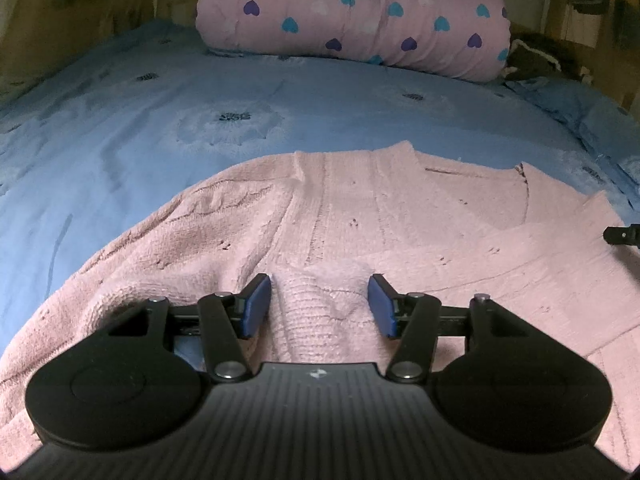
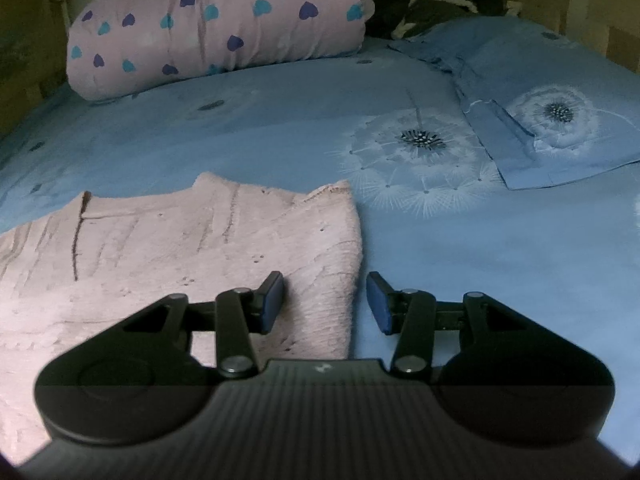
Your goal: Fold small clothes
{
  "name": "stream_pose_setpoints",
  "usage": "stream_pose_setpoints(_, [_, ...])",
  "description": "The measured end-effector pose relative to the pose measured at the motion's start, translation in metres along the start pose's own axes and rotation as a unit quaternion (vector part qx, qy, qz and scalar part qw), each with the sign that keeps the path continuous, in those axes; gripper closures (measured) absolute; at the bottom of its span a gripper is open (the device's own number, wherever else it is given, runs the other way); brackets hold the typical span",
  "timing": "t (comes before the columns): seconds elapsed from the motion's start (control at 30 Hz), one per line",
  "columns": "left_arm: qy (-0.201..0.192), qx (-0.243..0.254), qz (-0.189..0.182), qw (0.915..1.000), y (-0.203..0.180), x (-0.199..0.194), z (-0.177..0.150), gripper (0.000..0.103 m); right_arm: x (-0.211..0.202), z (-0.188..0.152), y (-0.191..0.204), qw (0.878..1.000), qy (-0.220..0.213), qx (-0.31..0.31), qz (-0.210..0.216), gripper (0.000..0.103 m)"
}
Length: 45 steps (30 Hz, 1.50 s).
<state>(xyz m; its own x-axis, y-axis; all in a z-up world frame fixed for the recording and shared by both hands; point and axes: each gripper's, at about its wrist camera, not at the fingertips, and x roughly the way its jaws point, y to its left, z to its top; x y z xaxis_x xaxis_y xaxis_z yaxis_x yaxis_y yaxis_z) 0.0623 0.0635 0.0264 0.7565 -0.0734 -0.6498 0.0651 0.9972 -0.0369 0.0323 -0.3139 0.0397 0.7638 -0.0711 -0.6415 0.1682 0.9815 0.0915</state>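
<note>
A pink knitted cardigan (image 1: 360,216) lies spread flat on the bed, on a blue bedsheet (image 1: 160,128) printed with white dandelion heads. In the left wrist view a raised ridge of the knit bunches up between the blue pads of the left gripper (image 1: 320,304); the fingers (image 1: 256,304) stand apart on either side of that ridge, and I cannot tell whether they press on it or merely flank it. In the right wrist view the right gripper (image 2: 326,304) straddles the cardigan's side edge: one finger sits over the pink knit, the other over bare sheet, with a clear gap between them, so these fingers are released and grasp nothing. Beyond the cardigan, at the far end of the bed, lies a rolled pink quilt (image 2: 216,24) dotted with blue and purple hearts. To its right sit a blue dandelion-print pillow (image 2: 552,112) and a dark crumpled garment (image 2: 436,4).
</note>
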Motion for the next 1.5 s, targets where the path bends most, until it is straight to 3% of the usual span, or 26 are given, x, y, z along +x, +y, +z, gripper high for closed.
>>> stream_pose_setpoints(0.17, [-0.005,-0.011,0.007,0.9999,-0.001,0.005,-0.003,0.040,0.002,0.001,0.000,1.000,-0.006,0.005,-0.004,0.054])
stream_pose_setpoints(0.37, [-0.011,-0.017,0.009,0.9998,-0.001,0.006,-0.005,0.040,-0.015,0.009,-0.012,0.998,-0.052,0.027,-0.012,0.052])
stream_pose_setpoints(0.43, [-0.014,-0.024,0.013,0.9995,-0.002,0.006,-0.006,0.038,-0.013,0.010,-0.018,0.998,-0.044,0.038,-0.015,0.038])
stream_pose_setpoints(0.6, [-0.016,-0.019,0.020,0.9995,-0.005,0.007,-0.007,0.038,0.002,0.006,-0.025,0.998,-0.008,0.054,-0.013,0.038])
stream_pose_setpoints(0.7, [-0.018,-0.023,0.021,0.9994,-0.006,0.006,-0.007,0.039,0.005,0.001,-0.020,0.999,-0.011,0.042,-0.010,0.036])
stream_pose_setpoints(0.8, [-0.025,-0.016,0.022,0.9993,-0.010,0.004,-0.007,0.047,0.005,-0.002,-0.013,1.000,-0.015,0.024,0.007,0.037])
stream_pose_setpoints(0.87, [-0.034,-0.009,0.021,0.9991,-0.014,0.000,-0.008,0.060,0.005,-0.006,-0.006,1.000,-0.019,0.007,0.019,0.055])
stream_pose_setpoints(0.9, [-0.040,-0.006,0.021,0.9989,-0.016,-0.003,-0.008,0.067,0.006,-0.007,0.000,0.999,-0.021,-0.006,0.026,0.072])
stream_pose_setpoints(0.93, [-0.049,0.001,0.026,0.9985,-0.019,-0.005,-0.007,0.076,0.005,-0.009,0.005,0.999,-0.027,-0.017,0.027,0.081])
stream_pose_setpoints(1.03, [-0.079,0.020,0.053,0.9952,-0.027,-0.013,-0.004,0.079,-0.002,-0.012,0.022,0.997,-0.052,-0.060,0.003,0.089])
stream_pose_setpoints(1.17, [-0.096,0.032,0.072,0.9922,-0.033,-0.011,0.001,0.079,-0.014,-0.005,0.017,0.994,-0.096,-0.038,-0.023,0.090])
stream_pose_setpoints(1.27, [-0.054,0.034,0.068,0.9957,-0.031,0.006,0.000,0.077,-0.011,-0.003,0.011,0.994,-0.096,-0.041,-0.038,0.090])
stream_pose_setpoints(1.33, [-0.051,0.035,0.076,0.9952,-0.030,0.008,-0.001,0.057,-0.001,-0.005,0.010,0.996,-0.072,-0.046,-0.040,0.089])
stream_pose_setpoints(1.5, [-0.040,0.005,0.080,0.9960,-0.018,0.009,0.000,0.035,0.005,-0.007,0.010,0.997,-0.048,-0.044,-0.042,0.083])
